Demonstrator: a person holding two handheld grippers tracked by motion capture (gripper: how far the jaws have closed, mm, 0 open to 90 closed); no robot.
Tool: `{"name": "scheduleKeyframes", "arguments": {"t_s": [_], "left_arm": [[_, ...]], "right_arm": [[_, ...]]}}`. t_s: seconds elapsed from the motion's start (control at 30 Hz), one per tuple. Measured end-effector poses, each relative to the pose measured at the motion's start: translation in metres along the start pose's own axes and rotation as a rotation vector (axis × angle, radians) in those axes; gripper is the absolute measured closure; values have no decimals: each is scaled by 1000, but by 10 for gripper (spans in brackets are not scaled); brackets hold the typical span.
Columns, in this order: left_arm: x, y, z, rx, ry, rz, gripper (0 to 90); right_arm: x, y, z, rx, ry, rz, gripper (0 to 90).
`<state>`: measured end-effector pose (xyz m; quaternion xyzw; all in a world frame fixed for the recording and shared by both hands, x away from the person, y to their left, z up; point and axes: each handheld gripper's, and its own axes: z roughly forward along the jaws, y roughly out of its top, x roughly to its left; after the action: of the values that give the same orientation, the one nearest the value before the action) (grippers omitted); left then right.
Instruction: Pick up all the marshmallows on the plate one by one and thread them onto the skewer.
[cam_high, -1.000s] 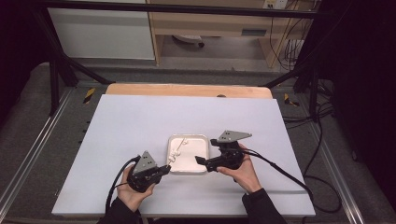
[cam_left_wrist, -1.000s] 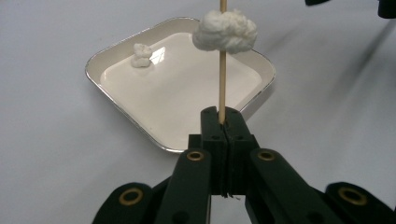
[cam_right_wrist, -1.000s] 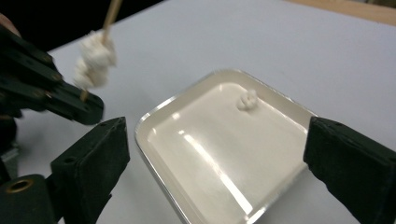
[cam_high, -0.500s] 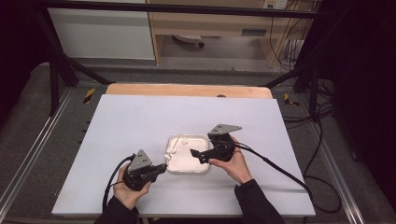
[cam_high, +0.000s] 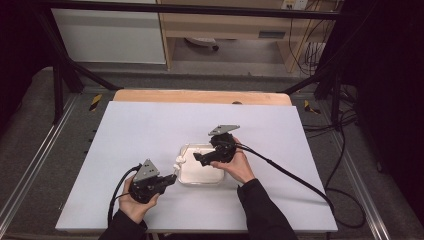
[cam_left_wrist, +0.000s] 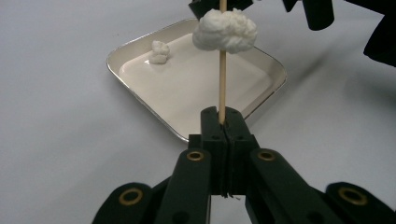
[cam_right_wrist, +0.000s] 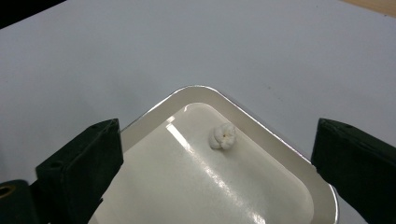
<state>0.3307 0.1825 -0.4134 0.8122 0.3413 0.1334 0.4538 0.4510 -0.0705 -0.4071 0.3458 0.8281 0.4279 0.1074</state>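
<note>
My left gripper (cam_left_wrist: 222, 122) is shut on the lower end of a thin wooden skewer (cam_left_wrist: 222, 81). A white fluffy lump (cam_left_wrist: 225, 31) is threaded high on the skewer, which points toward the white square tray (cam_left_wrist: 140, 100). A smaller white lump (cam_left_wrist: 159, 51) lies in the tray's far corner. From above, my left gripper (cam_high: 172, 178) sits at the tray's (cam_high: 200, 183) near left corner. My right gripper (cam_high: 196, 159) hovers over the tray, pointing left. Its jaws stand wide open with nothing between them, and in its own view the small lump (cam_right_wrist: 223, 136) lies in the tray (cam_right_wrist: 196, 89) below my right gripper (cam_right_wrist: 217, 158).
The tray rests on a white tabletop (cam_high: 150, 130) with a wooden strip (cam_high: 200, 96) along the far edge. Black cables (cam_high: 290, 172) trail from both grippers across the table. Dark frame bars and shelving stand beyond the table.
My right gripper has moved left from the tray's right side to above it, closer to the skewer tip. The left gripper and skewer have stayed in place.
</note>
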Motion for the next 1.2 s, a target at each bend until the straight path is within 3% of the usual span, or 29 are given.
{"name": "scheduleKeyframes", "arguments": {"t_s": [0.4, 0.6, 1.07, 1.2], "left_arm": [[1, 0, 0, 1, -1, -5, 887], [2, -1, 1, 2, 0, -5, 887], [2, -1, 0, -1, -1, -7, 887], [2, -1, 0, 1, -1, -6, 887]], "right_arm": [[-6, -4, 31, 58, 13, 3, 117], [-7, -6, 38, 75, 30, -16, 269], [-11, -3, 48, 125, 20, -31, 490], [-10, -3, 51, 117, 29, -29, 553]]}}
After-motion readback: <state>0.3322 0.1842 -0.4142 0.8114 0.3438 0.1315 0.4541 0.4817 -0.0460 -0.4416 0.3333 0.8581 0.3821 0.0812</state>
